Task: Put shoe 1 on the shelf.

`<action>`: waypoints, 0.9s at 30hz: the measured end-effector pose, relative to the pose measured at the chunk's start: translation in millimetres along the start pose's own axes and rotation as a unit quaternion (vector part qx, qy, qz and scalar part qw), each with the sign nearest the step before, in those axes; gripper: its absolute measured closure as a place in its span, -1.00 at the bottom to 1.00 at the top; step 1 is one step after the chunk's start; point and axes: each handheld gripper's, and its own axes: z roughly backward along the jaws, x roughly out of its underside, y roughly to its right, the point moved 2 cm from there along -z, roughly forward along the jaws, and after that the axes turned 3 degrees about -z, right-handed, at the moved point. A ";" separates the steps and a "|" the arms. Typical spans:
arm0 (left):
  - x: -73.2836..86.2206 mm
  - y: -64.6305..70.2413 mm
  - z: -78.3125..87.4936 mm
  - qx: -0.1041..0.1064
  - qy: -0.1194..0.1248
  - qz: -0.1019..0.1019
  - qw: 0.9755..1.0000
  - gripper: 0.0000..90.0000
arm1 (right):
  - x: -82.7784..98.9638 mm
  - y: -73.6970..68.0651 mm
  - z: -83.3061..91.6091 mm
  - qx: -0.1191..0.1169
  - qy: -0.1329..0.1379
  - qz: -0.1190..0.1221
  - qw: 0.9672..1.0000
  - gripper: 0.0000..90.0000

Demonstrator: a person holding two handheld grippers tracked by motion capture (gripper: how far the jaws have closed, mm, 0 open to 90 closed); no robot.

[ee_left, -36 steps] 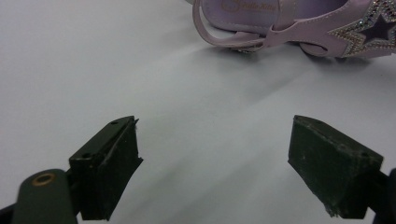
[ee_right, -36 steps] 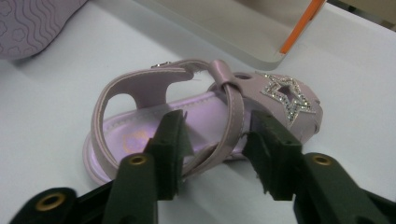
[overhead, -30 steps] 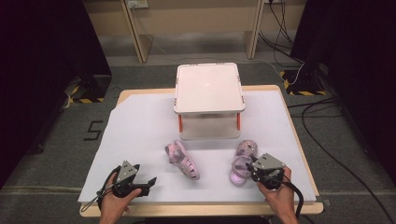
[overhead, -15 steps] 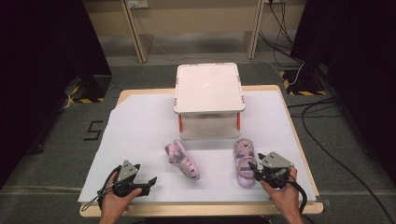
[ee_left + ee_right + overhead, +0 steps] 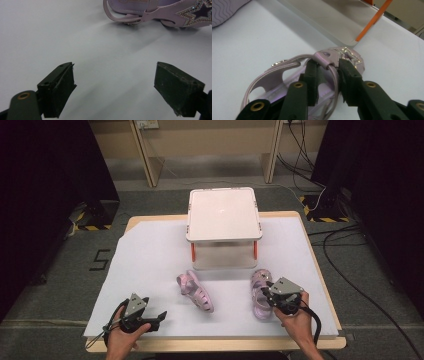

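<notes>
Two pink child's sandals lie on the white table [image 5: 150,255]. The left sandal [image 5: 196,291] lies on its side near the middle front, and its star strap [image 5: 155,10] shows beyond my left gripper [image 5: 161,316], which rests open at the front left, jaws wide with only bare table between them [image 5: 115,87]. My right gripper [image 5: 267,292] is on the right sandal [image 5: 258,282]. Its jaws have just been closing and now pinch the sandal's glittery star strap [image 5: 329,63] between the pads [image 5: 328,72].
A white two-level rack [image 5: 222,212] with orange legs [image 5: 372,21] stands at the table's back middle, just beyond the right sandal. The table's front edge is close behind both hands. Cables lie on the floor to the right.
The right gripper drew back slightly to the right, then came back onto the right sandal's strap. The left gripper and the left sandal have kept still.
</notes>
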 end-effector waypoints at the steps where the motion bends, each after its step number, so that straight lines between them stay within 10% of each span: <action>1: 0.3 -0.2 0.6 -0.001 0.002 0.002 1.000 -0.65 | -0.8 -0.3 0.9 0.005 0.000 0.001 1.000 0.63; 27: 2.9 -1.2 3.7 -0.004 0.000 0.003 1.000 -0.64 | -23.5 6.4 43.0 -0.037 0.086 -0.022 0.995 0.76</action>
